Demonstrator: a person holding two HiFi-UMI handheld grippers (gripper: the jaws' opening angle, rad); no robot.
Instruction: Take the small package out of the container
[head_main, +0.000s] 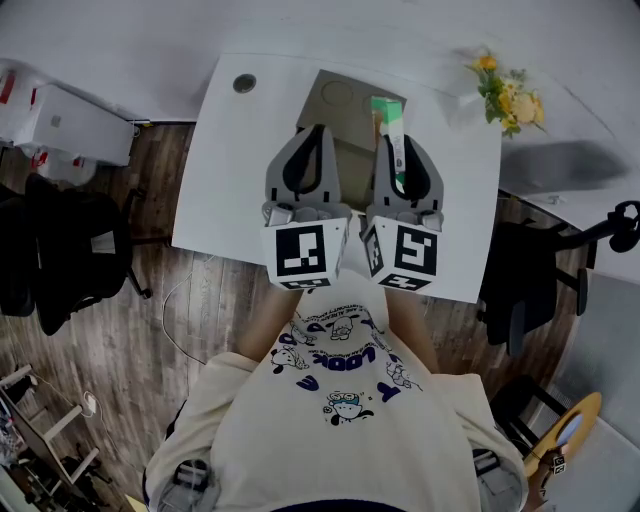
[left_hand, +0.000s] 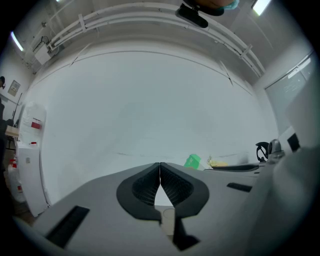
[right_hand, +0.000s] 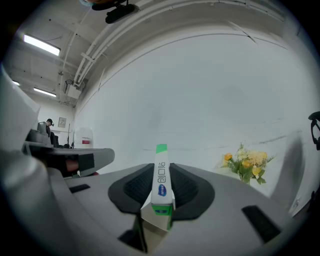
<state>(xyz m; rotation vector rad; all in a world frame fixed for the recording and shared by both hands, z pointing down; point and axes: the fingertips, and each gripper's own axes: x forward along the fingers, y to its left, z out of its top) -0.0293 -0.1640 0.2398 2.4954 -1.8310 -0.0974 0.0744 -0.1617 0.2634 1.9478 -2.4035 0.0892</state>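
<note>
Right gripper (head_main: 399, 140) was clamped on the small green-and-white cardboard package (head_main: 389, 116). In the right gripper view the jaws of that gripper (right_hand: 161, 169) pressed both flat sides of the package (right_hand: 160, 186). The package stood on edge between the pads, and its green end stuck out past the jaw tips, with white wall behind it. In the head view the package sat over the right edge of the tan open cardboard container (head_main: 338, 102); how high above it, couldn't tell.

Left gripper (head_main: 318, 130) was closed with nothing in it. In the left gripper view its jaws (left_hand: 160, 166) met tip to tip, with only a narrow gap lower down. It hovered just beside the right gripper, over the container's left part.

The container sat on the white rectangular table (head_main: 228, 170), toward the far edge. A bunch of yellow flowers (head_main: 508, 96) was at the table's far right corner, also seen in the right gripper view (right_hand: 247, 165).
</note>
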